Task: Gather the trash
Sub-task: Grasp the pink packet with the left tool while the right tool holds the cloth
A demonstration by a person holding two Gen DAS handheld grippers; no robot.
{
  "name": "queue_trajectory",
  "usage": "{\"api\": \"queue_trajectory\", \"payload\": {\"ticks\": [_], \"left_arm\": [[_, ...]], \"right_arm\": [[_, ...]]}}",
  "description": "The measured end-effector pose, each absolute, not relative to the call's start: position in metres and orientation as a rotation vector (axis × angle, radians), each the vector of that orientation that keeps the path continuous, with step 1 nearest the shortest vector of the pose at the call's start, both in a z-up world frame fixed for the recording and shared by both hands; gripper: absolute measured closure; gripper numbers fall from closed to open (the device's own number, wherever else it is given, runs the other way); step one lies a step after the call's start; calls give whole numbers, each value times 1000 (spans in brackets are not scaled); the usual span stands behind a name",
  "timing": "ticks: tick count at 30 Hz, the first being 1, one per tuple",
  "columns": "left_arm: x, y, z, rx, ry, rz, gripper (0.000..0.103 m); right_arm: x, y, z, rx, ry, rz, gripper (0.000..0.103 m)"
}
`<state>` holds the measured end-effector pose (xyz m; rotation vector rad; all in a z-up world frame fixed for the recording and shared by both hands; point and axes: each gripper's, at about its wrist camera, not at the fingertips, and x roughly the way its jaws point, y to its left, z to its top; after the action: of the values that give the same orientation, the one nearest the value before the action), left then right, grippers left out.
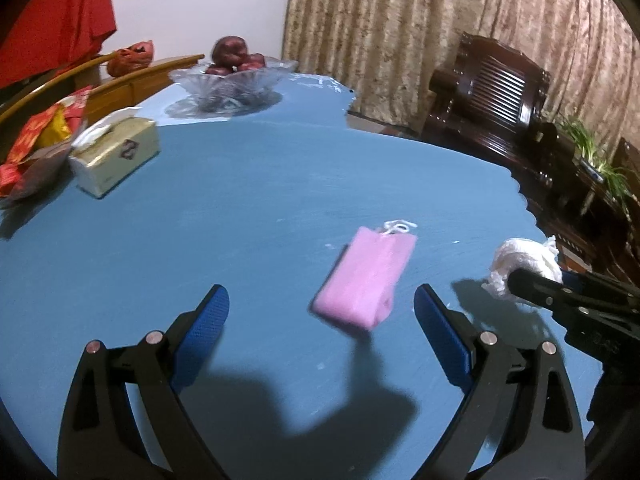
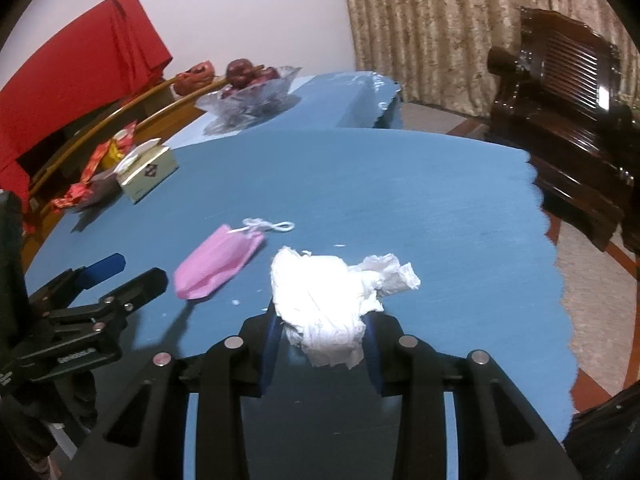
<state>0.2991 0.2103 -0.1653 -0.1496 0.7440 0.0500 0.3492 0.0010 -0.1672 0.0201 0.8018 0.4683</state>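
Two grippers hang over the table point(image 1: 200, 208): the right gripper point(image 2: 320, 340) pinches a tissue point(image 2: 320, 296) near the right edge, the left gripper point(image 1: 322, 308) gapes wide around a mask point(image 1: 364, 276).

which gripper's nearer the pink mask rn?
Left. The left gripper is open with the pink mask between its fingers; the right gripper sits off to its right, shut on the crumpled tissue.

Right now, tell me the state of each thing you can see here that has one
left gripper: open, holding nothing
right gripper: shut on the crumpled tissue
pink face mask: folded, lying loose on the table
tissue box: open, a tissue sticking out
glass bowl: upright, holding red fruit
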Motion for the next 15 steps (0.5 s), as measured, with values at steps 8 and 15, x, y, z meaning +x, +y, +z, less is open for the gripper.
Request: {"api": "queue_trajectory", "payload": {"ticks": [8, 15], "left_arm": [[326, 191, -180, -143, 802, 15, 23], [330, 187, -188, -174, 862, -32, 67]], "right_arm": [[350, -14, -173, 38, 806, 451, 67], [346, -21, -173, 56, 803, 447, 67]]}}
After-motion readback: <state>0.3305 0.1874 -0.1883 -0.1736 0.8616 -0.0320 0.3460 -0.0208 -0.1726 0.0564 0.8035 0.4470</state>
